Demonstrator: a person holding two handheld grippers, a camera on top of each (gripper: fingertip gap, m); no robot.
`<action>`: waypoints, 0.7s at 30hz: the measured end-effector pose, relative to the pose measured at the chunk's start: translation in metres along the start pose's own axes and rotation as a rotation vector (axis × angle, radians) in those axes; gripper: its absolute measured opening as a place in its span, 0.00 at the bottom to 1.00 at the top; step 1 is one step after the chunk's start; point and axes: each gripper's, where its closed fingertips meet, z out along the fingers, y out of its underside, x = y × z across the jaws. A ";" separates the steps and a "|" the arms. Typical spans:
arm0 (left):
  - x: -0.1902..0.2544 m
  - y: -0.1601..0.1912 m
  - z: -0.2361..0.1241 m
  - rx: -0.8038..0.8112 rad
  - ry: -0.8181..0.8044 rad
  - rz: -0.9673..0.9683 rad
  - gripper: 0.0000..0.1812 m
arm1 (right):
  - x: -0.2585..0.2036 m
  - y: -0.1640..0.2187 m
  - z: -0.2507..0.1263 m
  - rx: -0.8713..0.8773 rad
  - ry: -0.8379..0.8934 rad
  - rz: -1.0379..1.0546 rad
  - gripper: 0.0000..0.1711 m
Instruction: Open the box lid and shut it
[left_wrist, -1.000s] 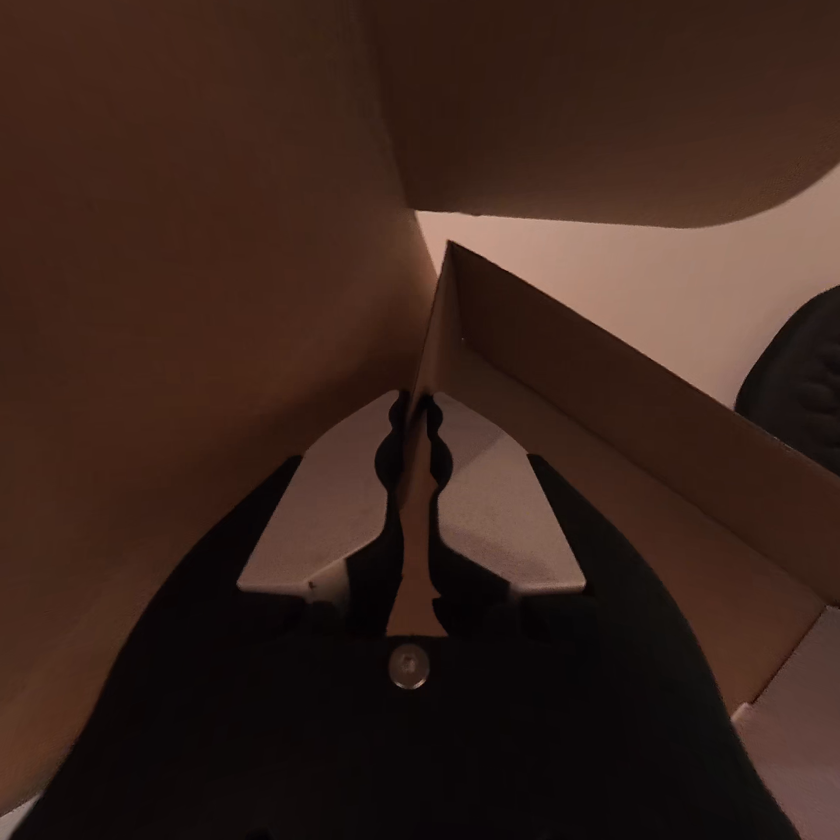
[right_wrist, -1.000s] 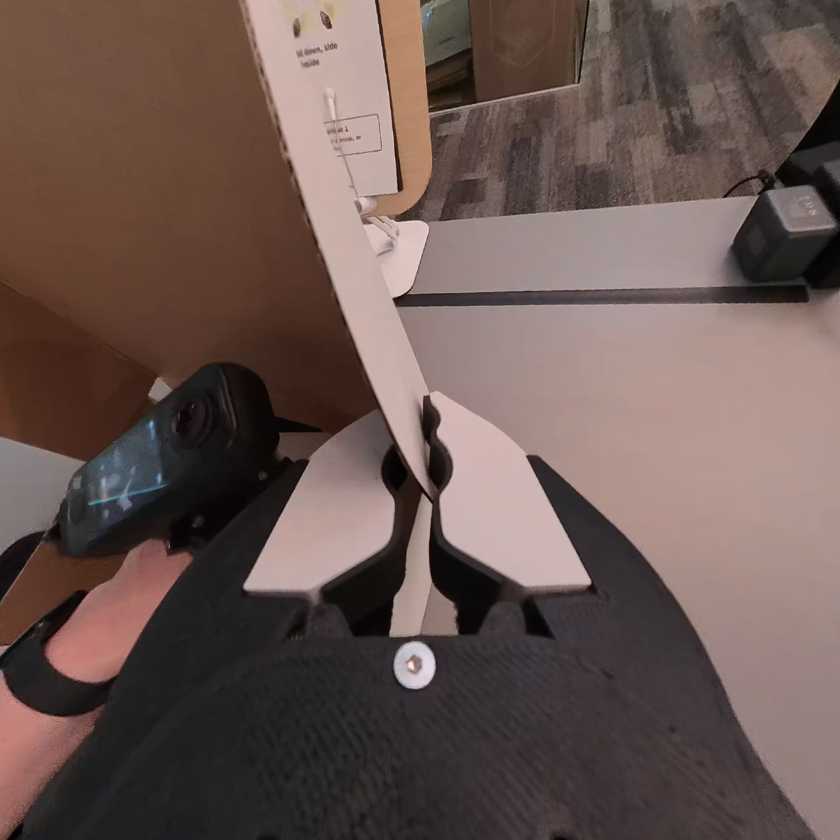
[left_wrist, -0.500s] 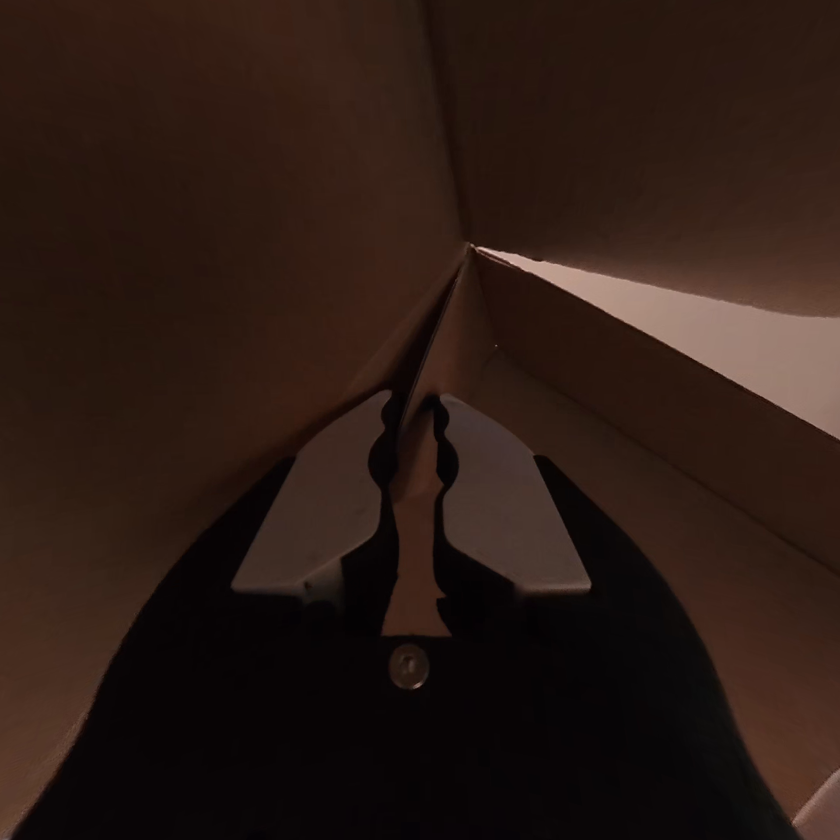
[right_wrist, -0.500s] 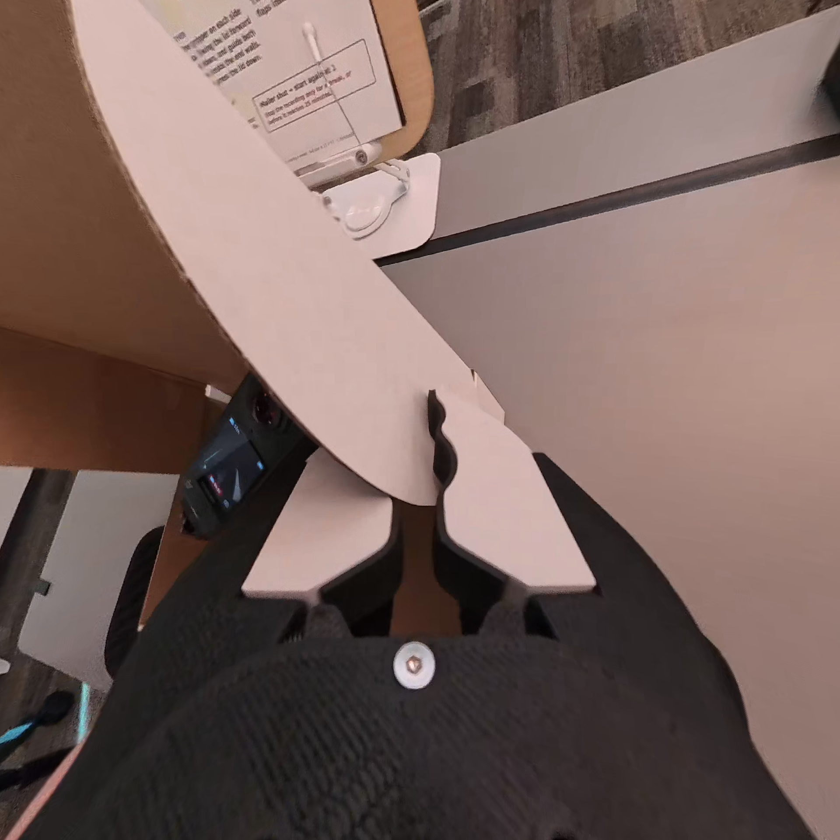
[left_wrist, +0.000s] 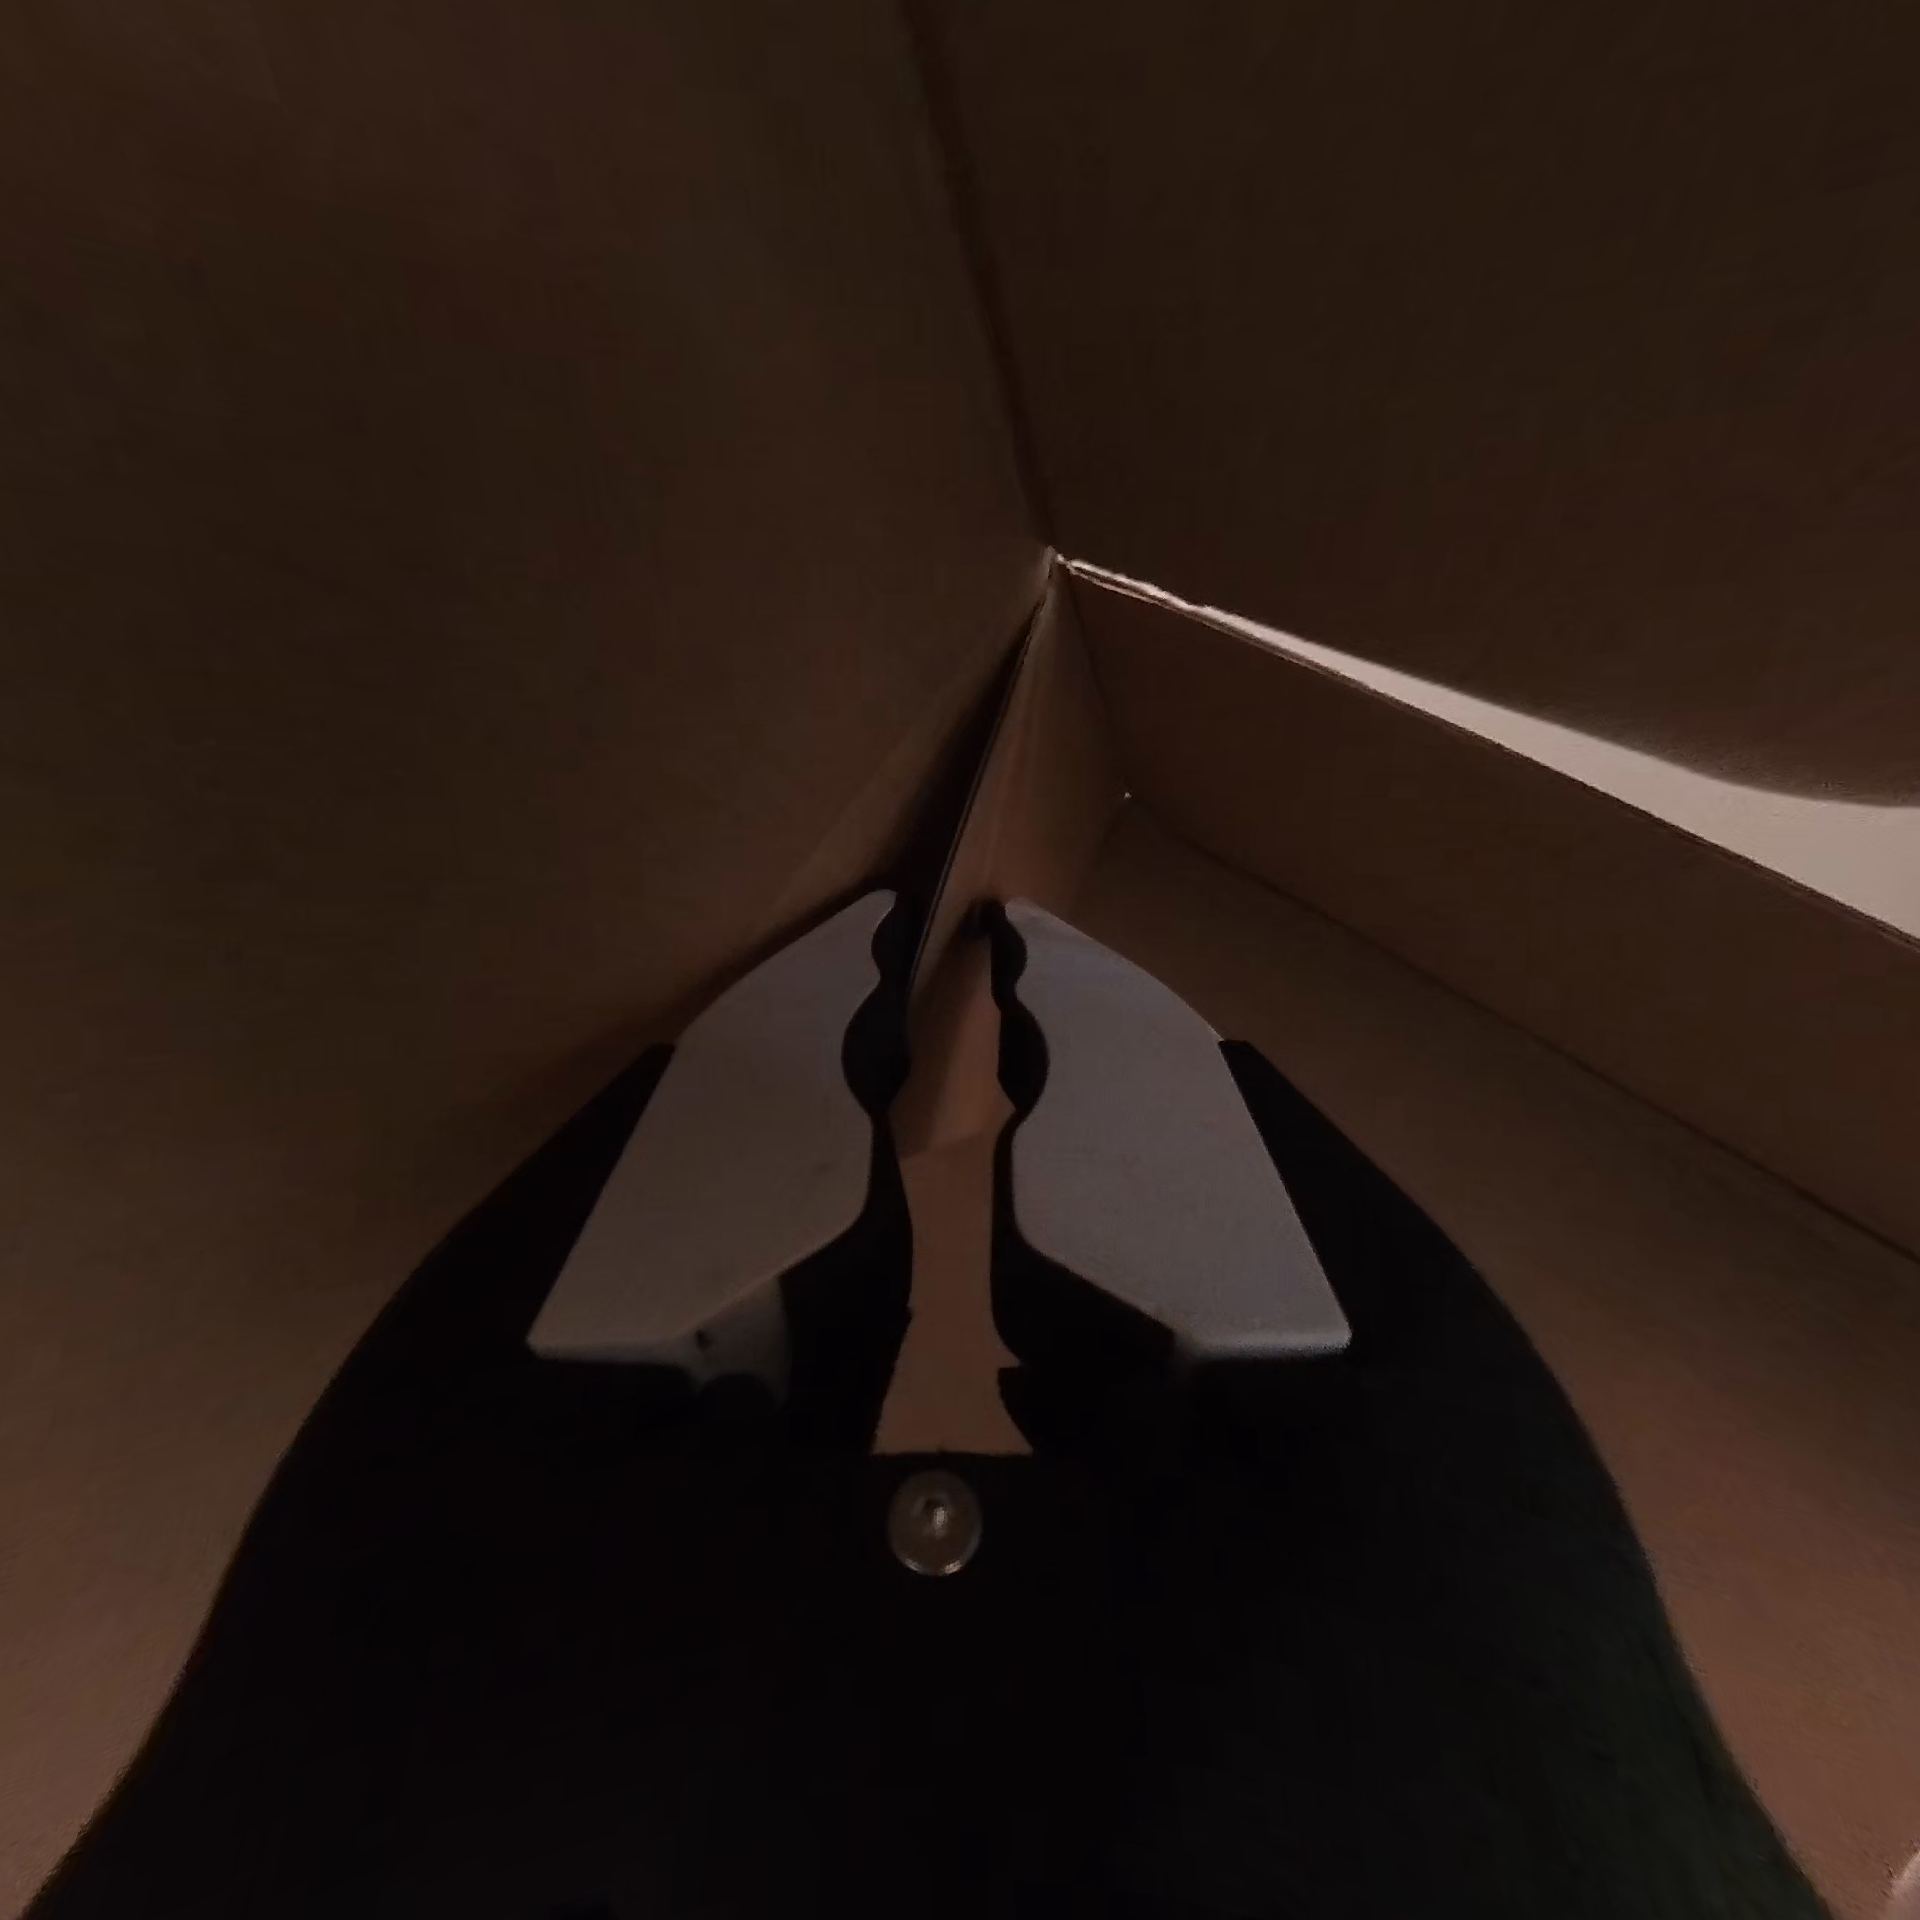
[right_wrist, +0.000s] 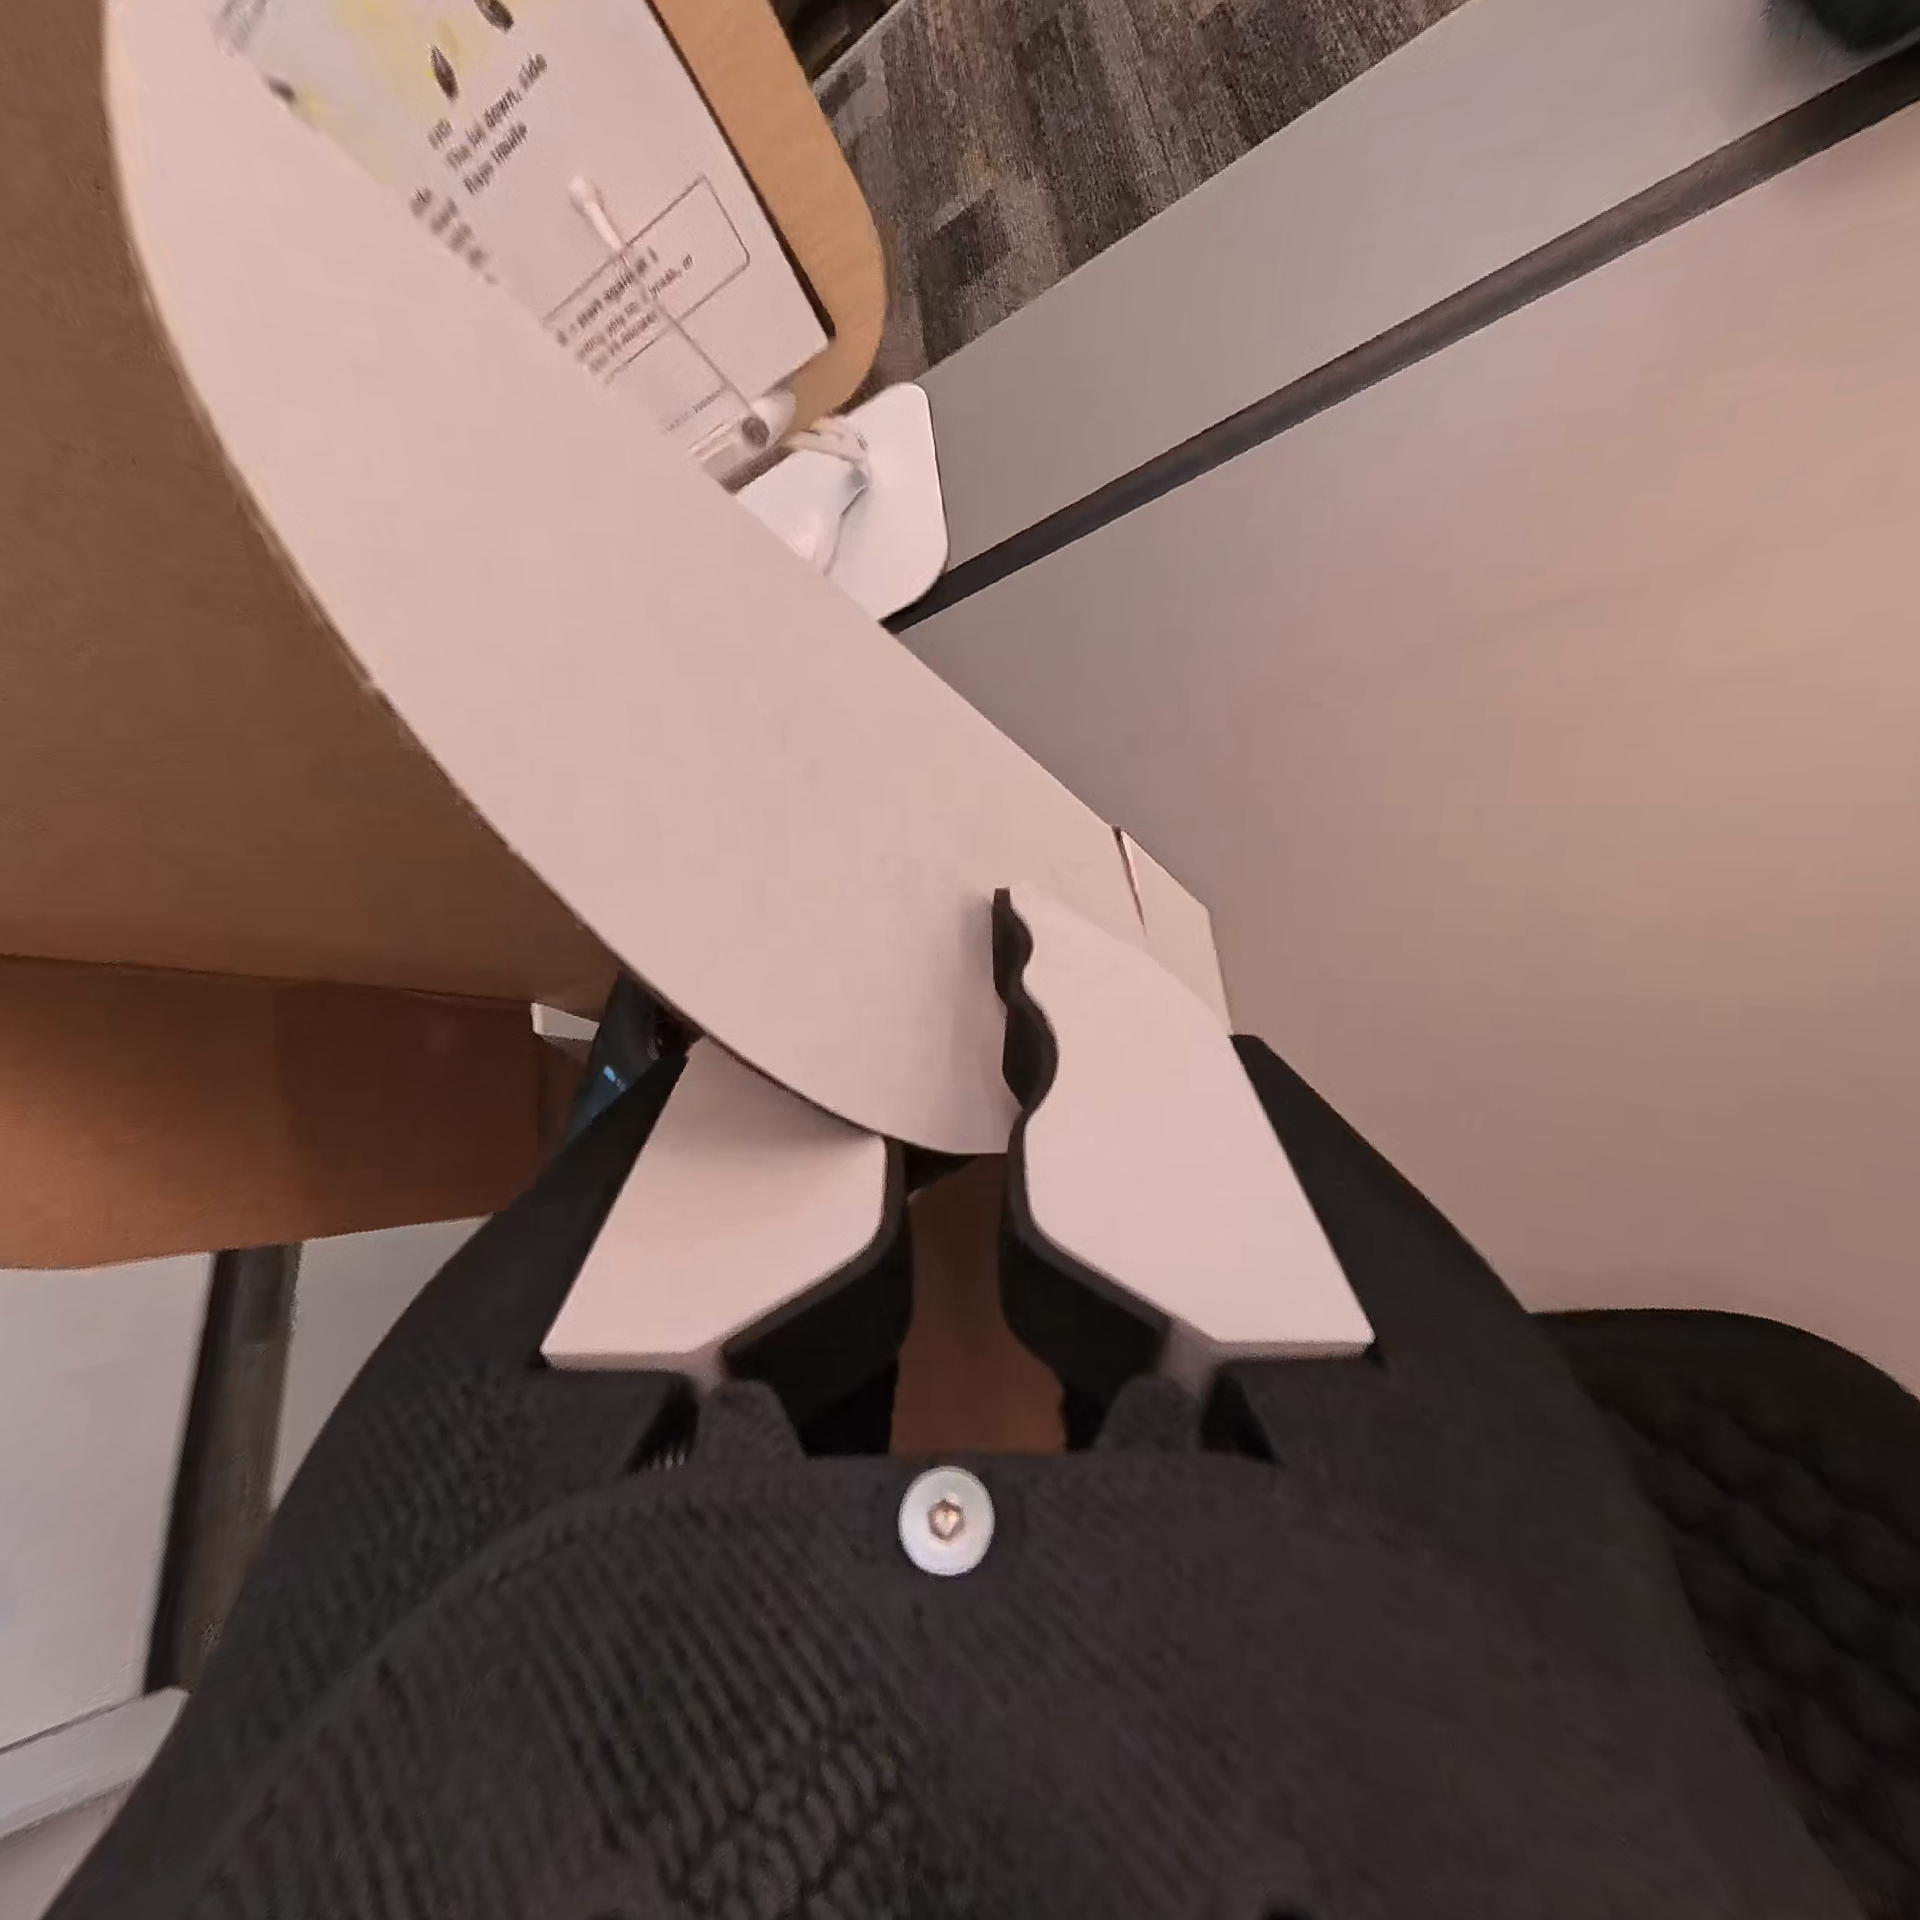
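Left wrist view: dim cardboard all round, we're inside the box (left_wrist: 1455, 935). The left gripper (left_wrist: 940, 920) is clamped on a thin side flap (left_wrist: 971, 790) near the corner, with the lid (left_wrist: 1455, 312) hanging low overhead and only a sliver of light showing at right.

Right wrist view: the right gripper (right_wrist: 951, 997) is pinched on the lid's pale rounded flap (right_wrist: 623, 727), above the grey tabletop (right_wrist: 1558, 727). Judging by this, the closing is under way, flaps not yet tucked.

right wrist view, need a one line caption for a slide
Right hand-held gripper pinching the rounded white side flap of the cardboard box lid above a grey table.
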 end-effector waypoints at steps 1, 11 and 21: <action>0.000 0.000 0.000 0.001 0.006 -0.001 0.07 | 0.001 0.001 0.000 0.015 -0.013 0.013 0.08; -0.005 0.000 -0.001 0.003 -0.002 0.004 0.06 | -0.010 0.012 -0.004 0.190 -0.118 0.116 0.13; -0.006 0.001 0.001 0.007 0.002 -0.005 0.06 | -0.009 0.008 0.000 0.098 -0.065 0.096 0.11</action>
